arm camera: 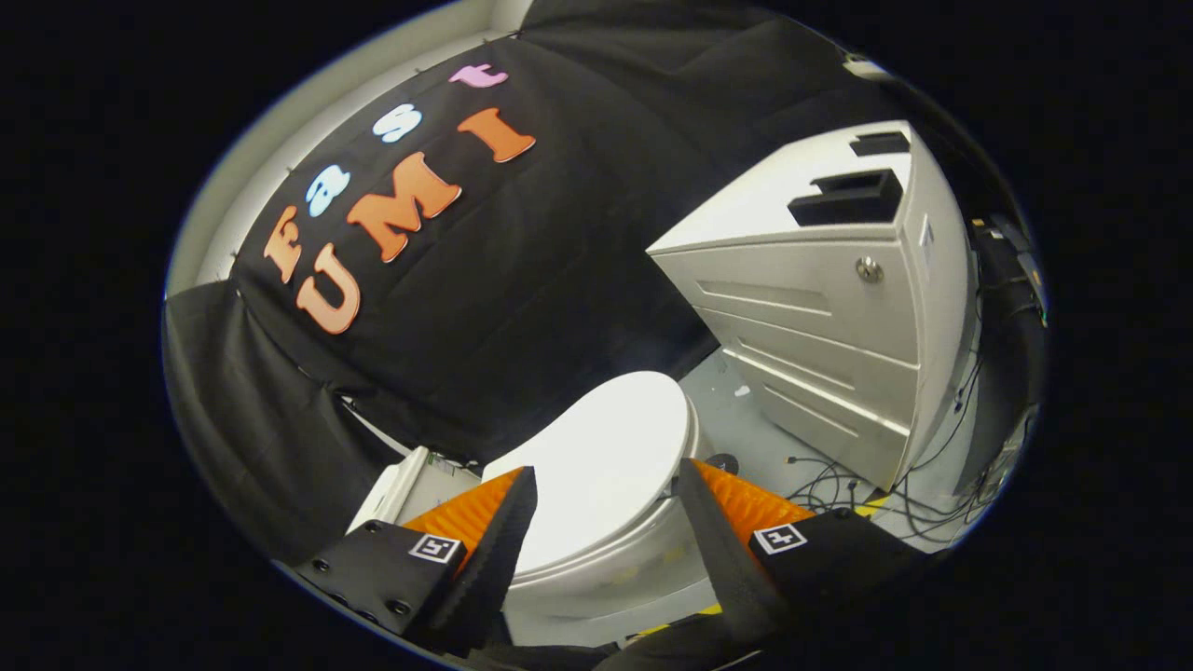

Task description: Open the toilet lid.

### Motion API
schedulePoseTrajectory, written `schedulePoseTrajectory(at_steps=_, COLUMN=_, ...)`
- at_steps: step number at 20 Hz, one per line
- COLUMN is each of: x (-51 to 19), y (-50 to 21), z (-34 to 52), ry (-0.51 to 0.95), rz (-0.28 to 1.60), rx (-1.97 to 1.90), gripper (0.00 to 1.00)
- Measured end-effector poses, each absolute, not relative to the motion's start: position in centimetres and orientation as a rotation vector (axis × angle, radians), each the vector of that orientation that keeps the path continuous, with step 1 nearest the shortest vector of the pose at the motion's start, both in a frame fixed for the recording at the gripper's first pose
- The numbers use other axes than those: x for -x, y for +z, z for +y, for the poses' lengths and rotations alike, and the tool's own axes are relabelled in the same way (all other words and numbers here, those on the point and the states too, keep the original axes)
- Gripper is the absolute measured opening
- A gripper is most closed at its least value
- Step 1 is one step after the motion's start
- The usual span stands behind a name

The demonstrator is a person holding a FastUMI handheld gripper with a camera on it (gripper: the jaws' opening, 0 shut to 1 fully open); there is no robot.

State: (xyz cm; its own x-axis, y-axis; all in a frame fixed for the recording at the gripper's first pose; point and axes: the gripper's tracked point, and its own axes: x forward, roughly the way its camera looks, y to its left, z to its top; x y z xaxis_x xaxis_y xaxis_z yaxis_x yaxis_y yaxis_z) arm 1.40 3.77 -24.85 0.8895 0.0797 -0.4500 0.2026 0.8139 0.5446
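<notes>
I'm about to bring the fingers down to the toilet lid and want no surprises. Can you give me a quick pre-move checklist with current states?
1. Gripper open, nothing held: ok.
2. Toilet lid shut, still to be lifted: ok.
3. Lid lies between and beyond the fingers: ok.
4. Fingers touching the lid: not ok, they look apart from it.
5. Lid's front edge free to hook: cannot tell.
6. White drawer cabinet and floor cables stand off to the side of the toilet: ok.

The hand-held gripper (606, 499) hangs spread above the toilet, its 2 fingers (508, 522) apart. The closed toilet lid (606, 457) lies between them. A white drawer cabinet (820, 317) stands beyond.
</notes>
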Motion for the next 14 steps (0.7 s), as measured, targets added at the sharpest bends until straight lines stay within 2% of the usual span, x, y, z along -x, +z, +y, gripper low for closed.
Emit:
schedulePoseTrajectory(at_steps=4, x=-2.0, y=-27.2, z=1.8, ry=-0.142, rz=0.492, rx=-0.759, gripper=0.98)
schedulePoseTrajectory(at_steps=10, x=-1.7, y=-30.4, z=1.1, ry=-0.133, rz=0.582, rx=-0.931, gripper=0.98)
schedulePoseTrajectory(at_steps=14, x=-2.7, y=-33.6, z=-1.7, ry=-0.235, rz=0.564, rx=-1.020, gripper=0.98)
